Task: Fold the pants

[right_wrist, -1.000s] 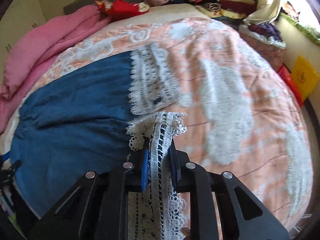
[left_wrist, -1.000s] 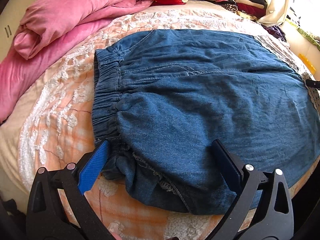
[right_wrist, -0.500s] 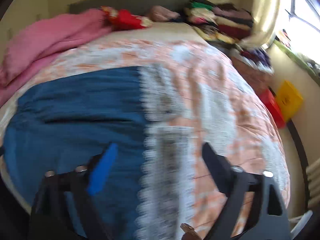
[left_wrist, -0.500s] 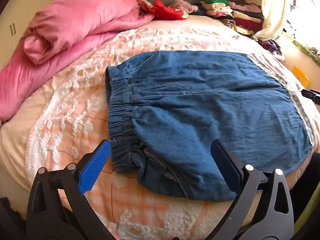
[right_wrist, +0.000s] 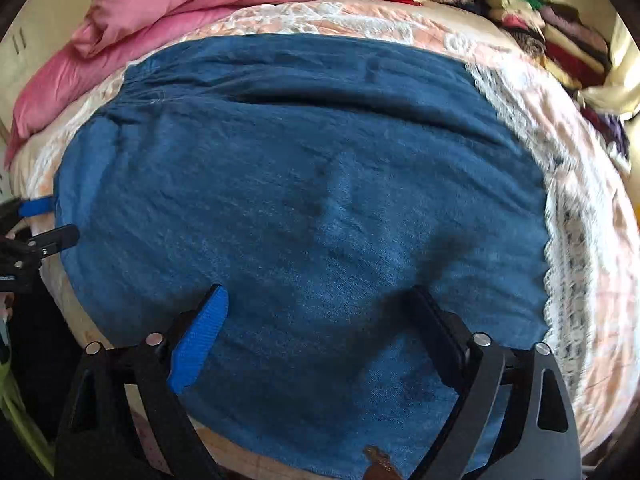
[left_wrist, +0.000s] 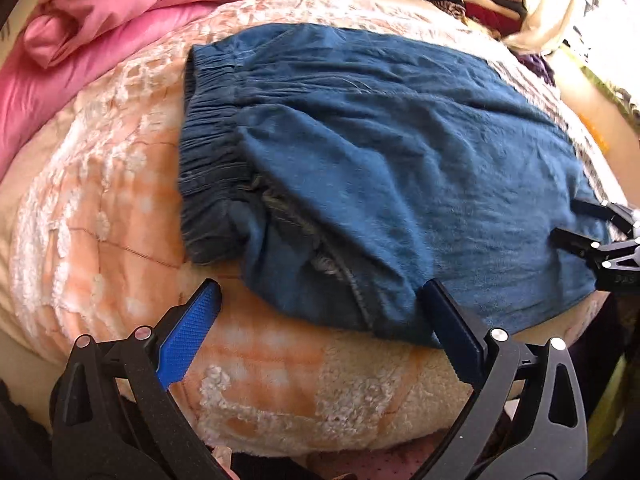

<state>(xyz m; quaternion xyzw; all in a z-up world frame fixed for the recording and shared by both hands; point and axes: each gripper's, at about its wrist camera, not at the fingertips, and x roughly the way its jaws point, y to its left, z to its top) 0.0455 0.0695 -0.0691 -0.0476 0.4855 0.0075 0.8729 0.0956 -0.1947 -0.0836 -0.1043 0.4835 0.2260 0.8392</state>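
The blue pants point(right_wrist: 304, 216) lay folded flat on the bed point(left_wrist: 100, 216) (lace hem at three o'clock). My right gripper point(right_wrist: 320, 320) and left gripper point(left_wrist: 320, 312) hung spread wide, holding nothing.

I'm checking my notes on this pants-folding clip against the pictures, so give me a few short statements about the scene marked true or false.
1. Both tongs are open and hold nothing. True: left tongs, right tongs.
2. The pants are red. False: they are blue denim.
3. White lace trims the pants' hem. True.
4. The pants lie on a bare wooden table. False: they lie on a peach bedspread.
5. A pink quilt lies beyond the pants' waistband. True.
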